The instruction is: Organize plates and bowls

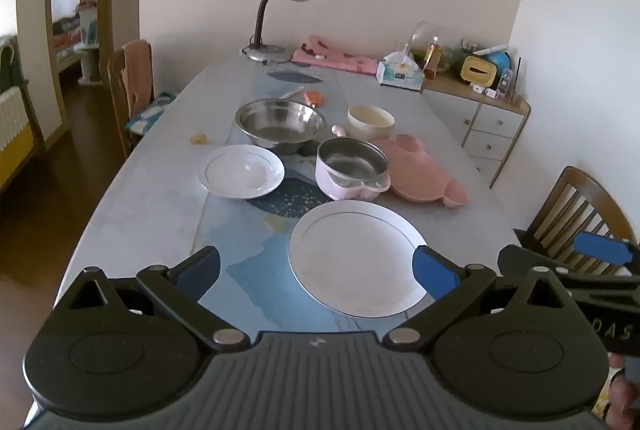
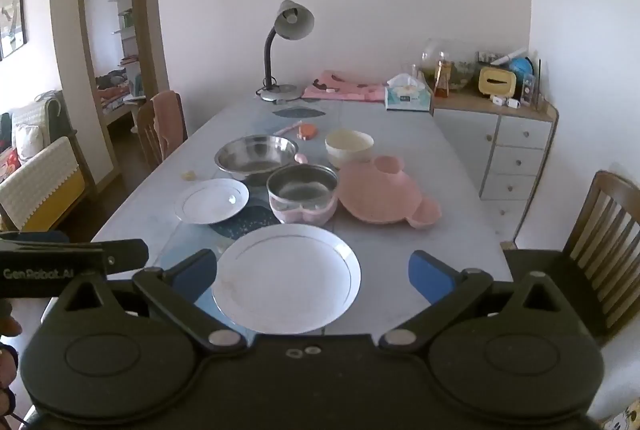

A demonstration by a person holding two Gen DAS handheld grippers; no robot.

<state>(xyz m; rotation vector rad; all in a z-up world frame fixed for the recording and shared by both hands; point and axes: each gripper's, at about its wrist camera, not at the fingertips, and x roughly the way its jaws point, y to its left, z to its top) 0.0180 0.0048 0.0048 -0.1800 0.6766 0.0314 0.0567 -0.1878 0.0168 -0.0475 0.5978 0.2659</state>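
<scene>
While both grippers' fingers were spread and empty, the large white plate lay just ahead of the right gripper, nearer than the left gripper.

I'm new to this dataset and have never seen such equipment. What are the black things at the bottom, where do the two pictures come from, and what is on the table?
There is no robot: a person holds a two-finger gripper in each hand, each with a camera looking forward along its fingers. One picture is from the left gripper, the other from the right gripper. Both are open and hold nothing.

On the table lie a large white plate nearest the grippers, a smaller white plate, a steel bowl, a pink-sided bowl with a steel inside, a pink divided plate and a cream bowl. A lamp stands at the far end.
</scene>
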